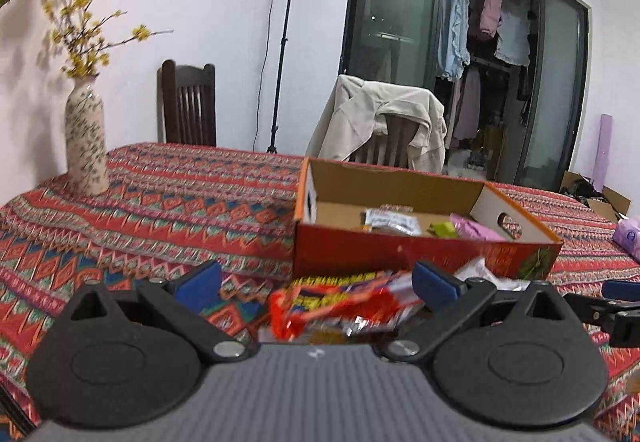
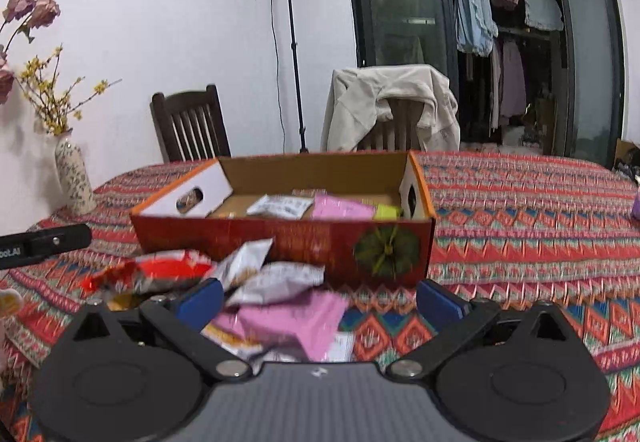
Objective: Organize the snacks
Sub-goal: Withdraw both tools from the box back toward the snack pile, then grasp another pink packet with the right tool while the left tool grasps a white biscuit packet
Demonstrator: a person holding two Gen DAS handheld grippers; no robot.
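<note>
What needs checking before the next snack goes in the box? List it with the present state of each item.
1. Left gripper open: ok.
2. Right gripper open: ok.
3. Red packet between the left fingers: ok, not yet gripped.
4. Pink packet centred between the right fingers: not ok, it lies toward the left finger.
5. Cardboard box open with room inside: ok.
6. Grippers clear of each other: cannot tell.

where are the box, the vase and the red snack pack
box (image 2: 280,242), right wrist view, red front wall
vase (image 1: 86,146), left wrist view, middle of its body
red snack pack (image 1: 340,302), left wrist view, middle of the wrapper
</note>
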